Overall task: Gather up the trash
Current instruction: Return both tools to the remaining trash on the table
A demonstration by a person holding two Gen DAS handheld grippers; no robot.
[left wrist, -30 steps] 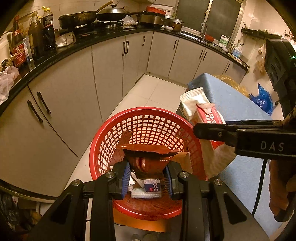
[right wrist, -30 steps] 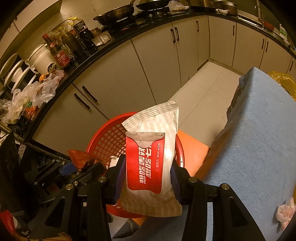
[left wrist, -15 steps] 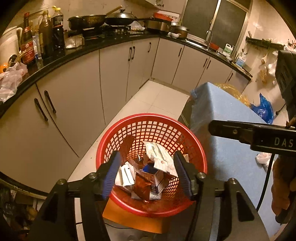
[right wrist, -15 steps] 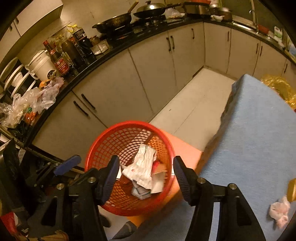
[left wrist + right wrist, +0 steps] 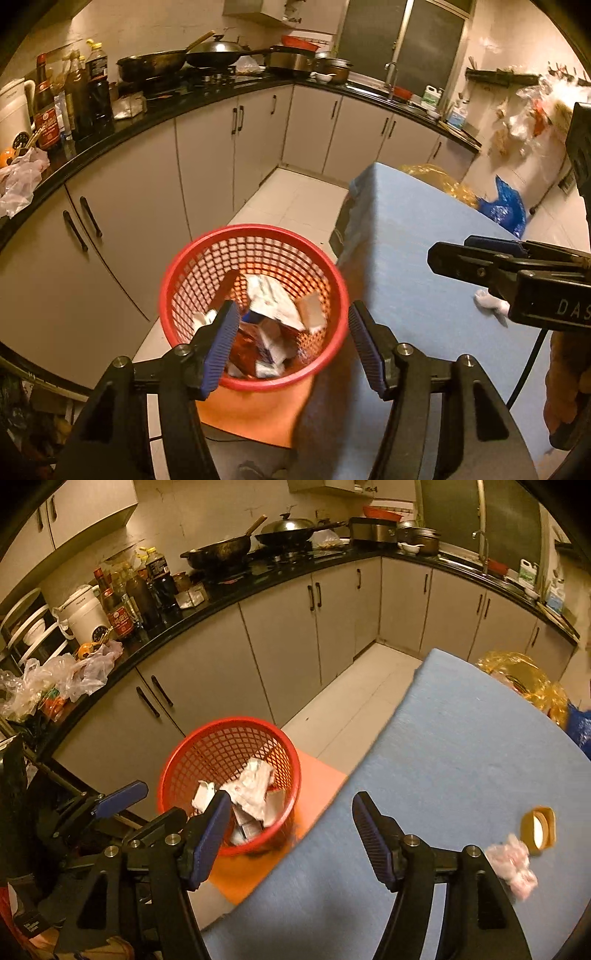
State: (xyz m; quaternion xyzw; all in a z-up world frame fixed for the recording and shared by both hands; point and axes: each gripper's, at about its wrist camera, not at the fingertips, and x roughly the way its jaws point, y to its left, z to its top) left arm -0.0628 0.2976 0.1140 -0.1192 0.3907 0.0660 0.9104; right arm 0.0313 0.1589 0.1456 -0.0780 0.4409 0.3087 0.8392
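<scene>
A round red plastic basket [image 5: 255, 236] with a lattice wall stands on a flat orange mat [image 5: 321, 775] on the pale tiled floor, just beside a table [image 5: 424, 229] covered in matte blue cloth. Inside the basket lies a heap of trash [image 5: 273, 317]: crumpled white paper, small cartons and a glossy reddish-brown wrapper, too jumbled to count. Two pieces remain on the cloth: one crumpled pinkish-white tissue [image 5: 515, 864] and, touching it, one small rounded yellow ring-shaped piece [image 5: 537, 827]. Both grippers tilt steeply down. The left gripper [image 5: 290, 343] hangs above the basket, its ribbed blue pads apart and nothing between them, having just been opening. The right gripper [image 5: 291, 834], jaws also just opening and empty, spans the table's edge, its left pad over the basket rim.
</scene>
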